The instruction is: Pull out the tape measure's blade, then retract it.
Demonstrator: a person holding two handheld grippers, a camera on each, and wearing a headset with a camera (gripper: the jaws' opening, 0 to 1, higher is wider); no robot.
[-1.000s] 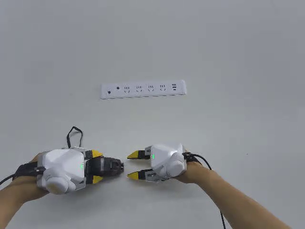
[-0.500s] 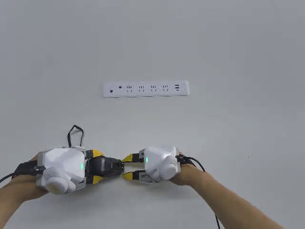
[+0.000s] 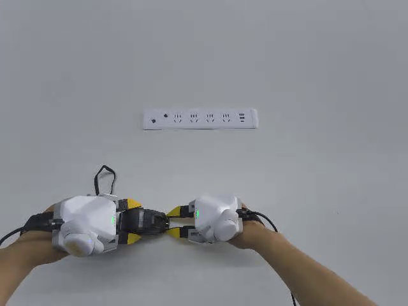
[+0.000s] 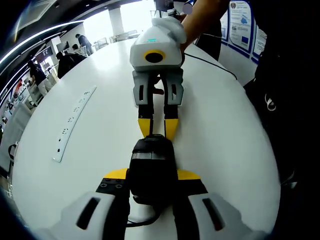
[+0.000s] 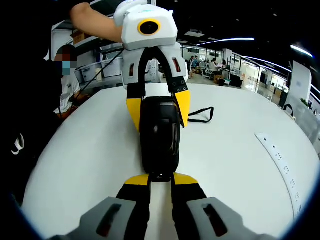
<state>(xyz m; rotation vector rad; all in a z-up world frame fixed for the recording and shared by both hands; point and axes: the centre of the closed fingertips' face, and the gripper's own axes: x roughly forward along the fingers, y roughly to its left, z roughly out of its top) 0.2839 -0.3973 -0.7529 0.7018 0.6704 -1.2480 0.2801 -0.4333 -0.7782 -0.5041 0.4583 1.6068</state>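
White table [image 3: 306,178] in my head view, with a power strip [image 3: 200,119] lying further back. The left gripper [image 3: 132,221] squeezes the black tape measure [image 3: 146,221], and the right gripper [image 3: 172,222] meets it nose to nose. In my left gripper view the jaws hug the tape measure [image 4: 152,160] tight on both sides, and in my right gripper view the yellow jaws sit close together at its front end [image 5: 159,135], but I cannot tell if they pinch the blade.
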